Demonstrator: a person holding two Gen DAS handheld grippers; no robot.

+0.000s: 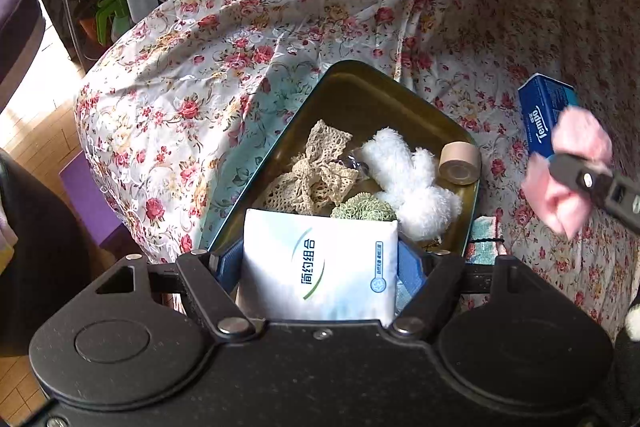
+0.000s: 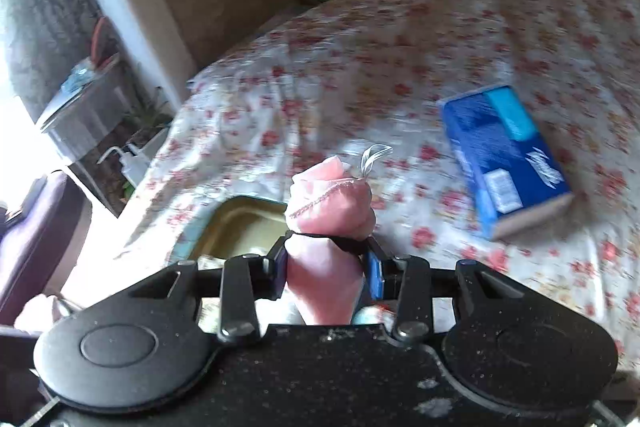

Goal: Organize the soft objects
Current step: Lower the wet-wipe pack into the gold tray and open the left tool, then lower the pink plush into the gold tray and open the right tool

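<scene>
A: Bedspread (image 1: 280, 39) first, the floral one, filling both views. What sits on it?

B: A gold-lined tin (image 1: 362, 95), open. The left wrist view looks straight into it: a lace bow (image 1: 320, 171), a white plush (image 1: 408, 183), a green knit piece (image 1: 362, 209) and a tape roll (image 1: 460, 161) against the far right wall. The right wrist view catches only one corner of the tin (image 2: 236, 223), so none of that shows there.

A: And the blue box?

B: A tissue box (image 2: 506, 163), lying flat on the bedspread, well apart from the tin. The right view shows all of it; the left view shows part, behind the other tool.

A: What are the tools doing?

B: The left gripper (image 1: 320, 267) is clamped on a white pack (image 1: 320, 267), held just at the near rim of the tin. The right gripper (image 2: 328, 267) is clenched around a pink cloth (image 2: 330, 215), bunched and bound with a black band (image 2: 348, 242), above the bedspread beside the tin.

A: Does the left view show that cloth?

B: Yes, blurred, at its right edge (image 1: 568, 171), with the right gripper's fingers (image 1: 588, 179) across it. The band shows only in the right view.
</scene>
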